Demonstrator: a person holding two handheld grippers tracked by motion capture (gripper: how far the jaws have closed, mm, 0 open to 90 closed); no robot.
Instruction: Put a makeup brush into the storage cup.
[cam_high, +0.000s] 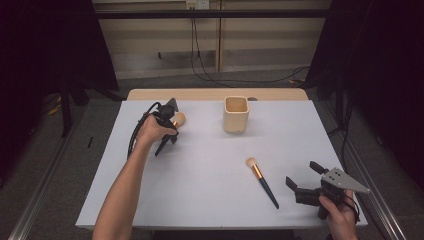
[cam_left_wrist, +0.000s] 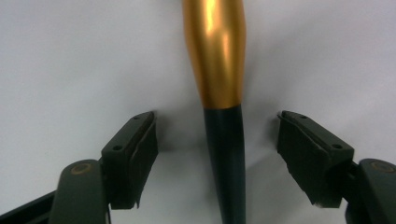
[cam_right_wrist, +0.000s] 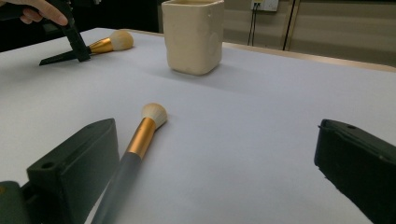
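A makeup brush (cam_high: 178, 120) with a cream head, gold ferrule and dark handle lies at the table's far left. My left gripper (cam_high: 168, 131) points down over it. In the left gripper view the handle (cam_left_wrist: 224, 140) runs up between the two jaws with a gap on each side, so my left gripper (cam_left_wrist: 215, 117) is open. A second, slimmer brush (cam_high: 261, 181) lies front right, head toward the cup. My right gripper (cam_high: 303, 173) rests just right of it, wide open, with that brush (cam_right_wrist: 140, 135) beside its left jaw.
A cream square cup (cam_high: 236, 114) stands upright at the back centre of the white table (cam_high: 200, 195), and looks the same from my right gripper (cam_right_wrist: 194, 35). Dark curtains flank both sides. Cables run along the floor behind.
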